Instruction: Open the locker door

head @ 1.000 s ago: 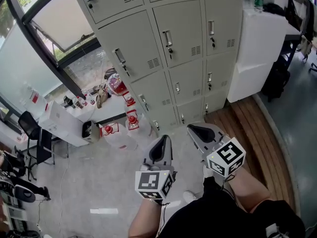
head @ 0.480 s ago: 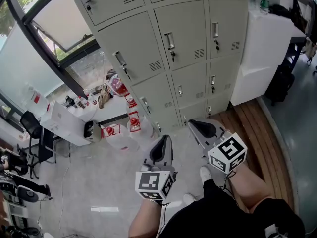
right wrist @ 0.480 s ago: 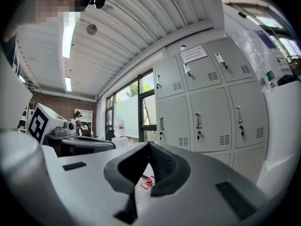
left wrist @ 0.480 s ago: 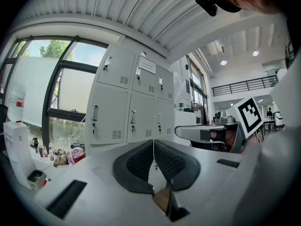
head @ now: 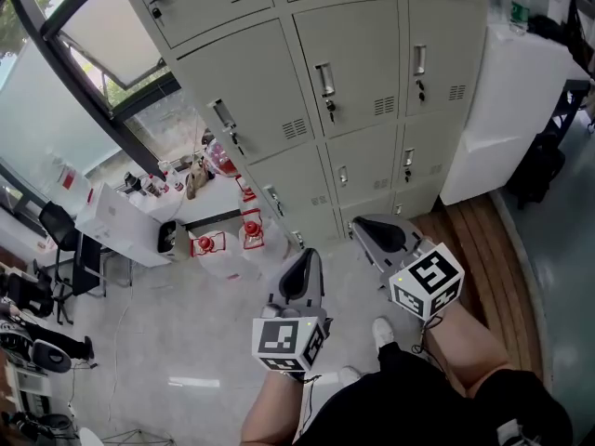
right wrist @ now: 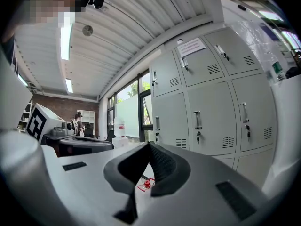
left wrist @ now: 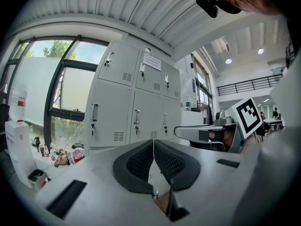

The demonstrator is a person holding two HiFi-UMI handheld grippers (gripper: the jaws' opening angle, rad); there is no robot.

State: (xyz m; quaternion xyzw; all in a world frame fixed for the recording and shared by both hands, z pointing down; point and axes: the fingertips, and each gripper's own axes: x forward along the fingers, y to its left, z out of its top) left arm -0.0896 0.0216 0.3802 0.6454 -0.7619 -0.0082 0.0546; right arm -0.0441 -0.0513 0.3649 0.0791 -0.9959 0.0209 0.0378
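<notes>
**Both tongs closed and empty, clear of the shut lockers**

At 10 o'clock in the head view, a window [head: 88, 40] runs along the wall. Below it, towards 9 o'clock, red-capped containers [head: 246, 221] stand on the floor among small clutter. They may be jugs, but they are too small to tell.

The left tongs [head: 302, 263] sit at 6 o'clock, with the marker cube turned up to the camera. In the left gripper view the two ribbed pads [left wrist: 136, 161] meet along a thin line, with nothing between them.

A bank of grey lockers [head: 279, 110] fills 12 o'clock. The locker door [head: 358, 59] stands straight ahead of the tongs and is closed flush with its neighbours. An upright handle [head: 323, 77] sits on its left edge, with a key in the lock beneath.

The right tongs [head: 367, 230] are at 5 o'clock, just beside the left pair and not touching it. In the right gripper view the pads [right wrist: 162, 166] are pressed together and hold nothing. Neither pair touches the lockers.

At 2 o'clock a white cabinet [head: 507, 100] stands against the right end of the lockers, with a bottle [head: 519, 12] on top. Wooden boards [head: 479, 249] cover the floor at 4 o'clock.
</notes>
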